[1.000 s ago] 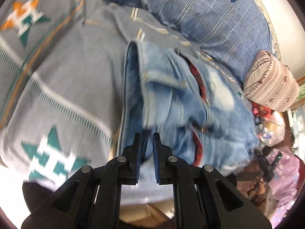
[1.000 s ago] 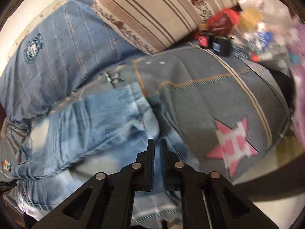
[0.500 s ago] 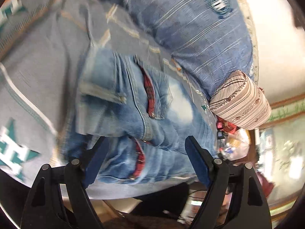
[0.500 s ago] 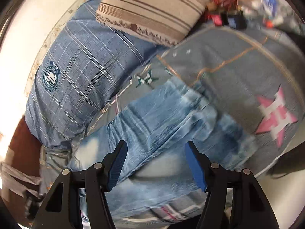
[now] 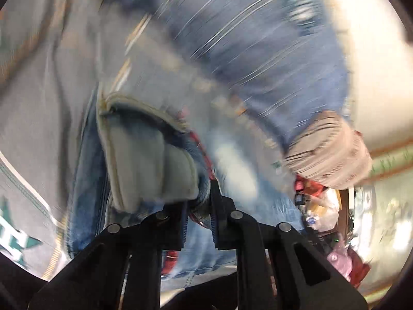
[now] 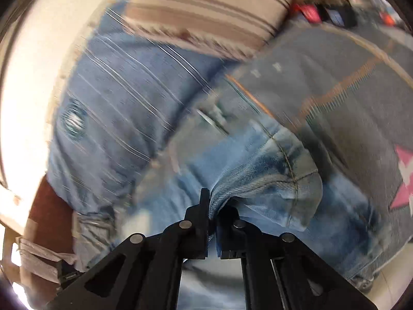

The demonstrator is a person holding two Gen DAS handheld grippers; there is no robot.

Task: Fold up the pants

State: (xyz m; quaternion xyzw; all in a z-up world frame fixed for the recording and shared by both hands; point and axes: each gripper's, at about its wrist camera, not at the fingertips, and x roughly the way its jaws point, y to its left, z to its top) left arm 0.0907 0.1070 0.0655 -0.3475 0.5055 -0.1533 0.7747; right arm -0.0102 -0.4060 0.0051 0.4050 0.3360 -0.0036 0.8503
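Left wrist view: the left gripper (image 5: 198, 206) points forward over the bed, its black fingers (image 5: 218, 206) drawn narrow and clamped on a bunched fold of the jeans (image 5: 232, 180) at the waistband, where red trim shows. A grey pocket lining (image 5: 149, 162) bulges out of the denim just beyond and left of the fingertips. The rest of the jeans lies flat on the grey bedspread (image 5: 38, 103), spreading right of the fingers toward the blue plaid pillow (image 5: 258, 51). Just right of that pillow sits a brown striped bolster (image 5: 325, 149), with a heap of bags and clutter (image 5: 322, 211) beneath it. A teal star motif (image 5: 15, 237) marks the bedspread far left of the pillow. The view is heavily blurred.

Right wrist view: the right gripper (image 6: 211, 214) also points forward, fingers (image 6: 202, 214) nearly together and pinching the jeans (image 6: 271, 180) at a stitched seam edge; the denim folds over and rises right of the fingertips. Only here does a pink star (image 6: 405, 178) show on the bedspread (image 6: 348, 103), well right of the blue plaid pillow (image 6: 124, 98). The brown striped bolster (image 6: 206, 13) lies above that pillow, and brown wood (image 6: 49, 219) shows below its left edge.
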